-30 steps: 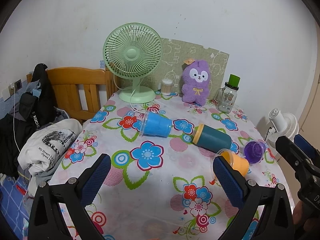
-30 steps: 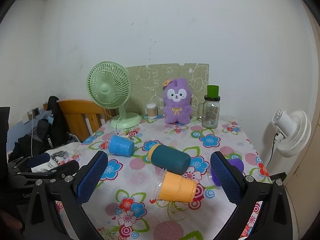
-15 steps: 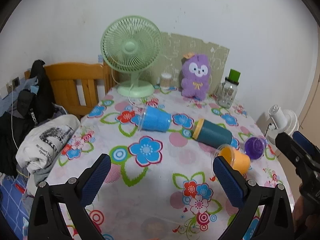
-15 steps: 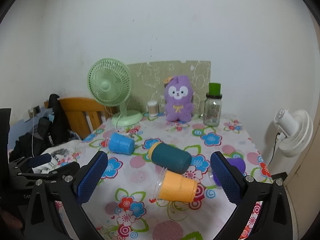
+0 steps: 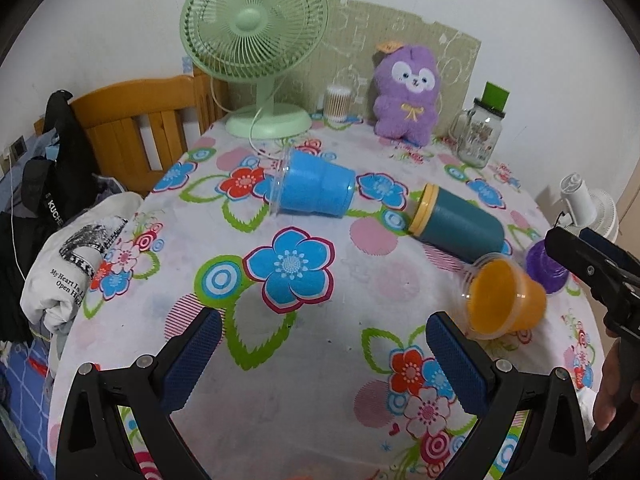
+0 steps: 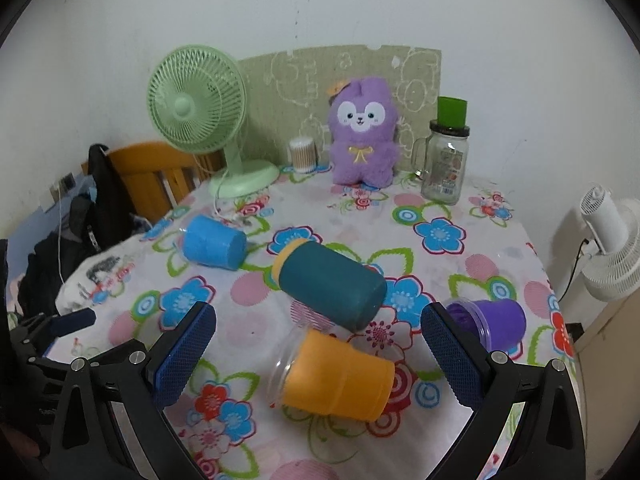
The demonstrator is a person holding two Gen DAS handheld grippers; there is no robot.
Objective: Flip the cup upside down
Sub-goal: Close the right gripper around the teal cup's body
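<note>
**Cups on their sides, both grippers empty**

Orange cup [image 6: 334, 376]: lies on its side on the flowered tablecloth [image 6: 248, 320], just in front of the teal cup [image 6: 330, 282], long axis crosswise to the jaws, clear rim to the left. Right gripper [image 6: 318, 354] is the nearer, jaws wide apart, nothing held, cup between and just beyond them. Left gripper [image 5: 324, 354]: wide open, empty, orange cup off to its right. Blue cup [image 5: 314, 188] and purple cup [image 6: 490, 326]: also tipped over, left and right of the teal cup. Writing: white shirt [image 5: 76, 256] left of the table reads "My Heart", "Open High"; black bag [image 5: 44, 184] reads "KUCH"; jar [image 6: 444, 162] label illegible
</note>
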